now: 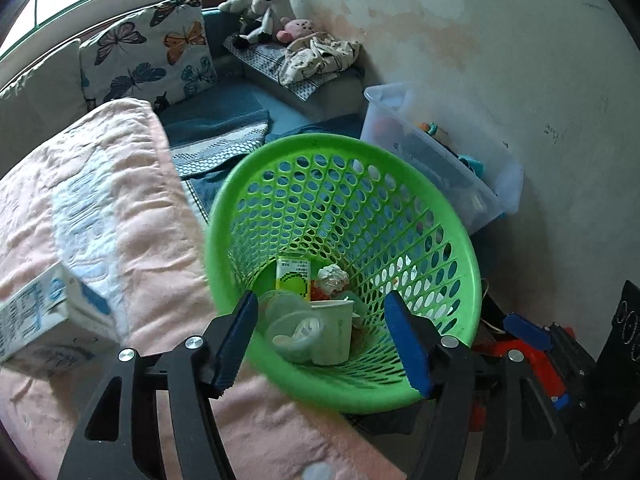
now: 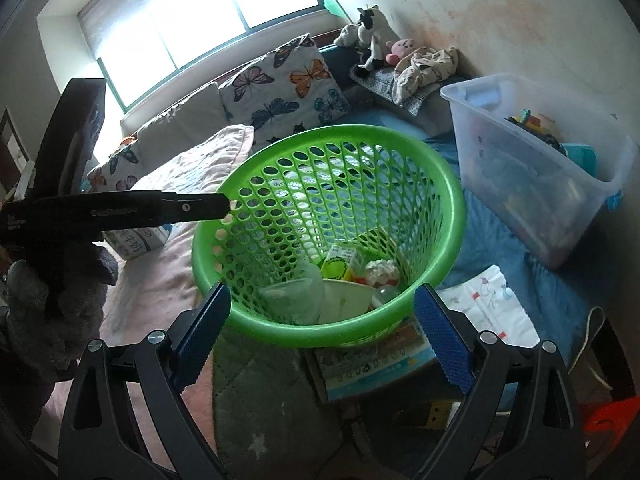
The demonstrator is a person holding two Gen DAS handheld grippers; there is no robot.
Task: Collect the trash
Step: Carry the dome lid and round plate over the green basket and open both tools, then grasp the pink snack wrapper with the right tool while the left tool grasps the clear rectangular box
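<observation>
1. While hanging over the basket (image 1: 320, 140), gaping wide and gripping nothing: left tongs (image 1: 322, 300), lower middle of the left view.
2. Much the same for the right tongs (image 2: 323, 290): pads parted, nothing between them, poised at the near rim, lower middle of the right view.
3. Already heaped at the basket's bottom, centre of both views: yellow carton (image 1: 294, 278), paper ball (image 1: 332, 278), cup (image 1: 332, 332), clear lid (image 1: 292, 332).
4. Not yet collected, by the look of it: milk box (image 1: 44, 320), lying on the pink blanket (image 1: 120, 220) at the left edge of the left view, apart from the basket.
5. Possible trouble from here:
   - Tipping the basket and spilling the heap, through a knock on the rim from either tongs; seemingly tilted and resting on uneven things.
   - Losing the milk box mid-carry, through pinching a smooth face near a corner.
   - Clashing tongs, through both crowding the same rim.
6. Differences between views:
   - Only in the right view: booklet (image 2: 376, 356) under the basket's near edge, lower middle; left tongs side-on at middle left, opening impossible to tell from that angle.
   - Only in the left view: the milk box in full; merely a sliver behind the left tongs in the right view.
   - Lower right of the left view: a part of the right tongs, too little to judge the opening there.
</observation>
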